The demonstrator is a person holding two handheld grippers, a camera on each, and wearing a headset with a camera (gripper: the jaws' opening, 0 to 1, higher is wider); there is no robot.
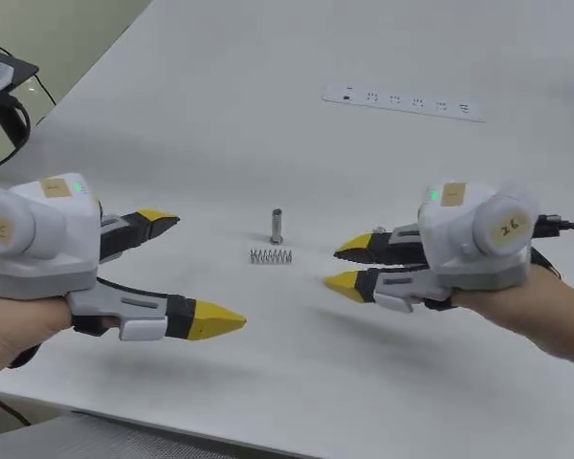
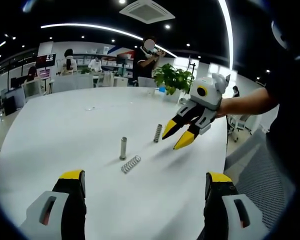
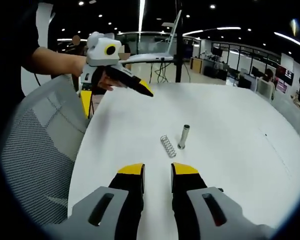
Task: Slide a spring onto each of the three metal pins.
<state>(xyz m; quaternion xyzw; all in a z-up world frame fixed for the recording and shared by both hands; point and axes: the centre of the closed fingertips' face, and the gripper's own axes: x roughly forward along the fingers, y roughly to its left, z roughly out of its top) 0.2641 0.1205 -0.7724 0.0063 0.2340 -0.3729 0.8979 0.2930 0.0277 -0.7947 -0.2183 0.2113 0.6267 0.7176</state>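
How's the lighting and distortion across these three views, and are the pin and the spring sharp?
Head view: soft even light, faint shadows on the table, pin and spring sharp. Left gripper view: fisheye curves the table edge, ceiling strips glare. Right gripper view: same curving, bright ceiling strips, pin and spring clear.

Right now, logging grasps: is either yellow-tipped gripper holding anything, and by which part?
Nothing is held: the left gripper and right gripper are both empty; the coiled metal spring lies untouched.
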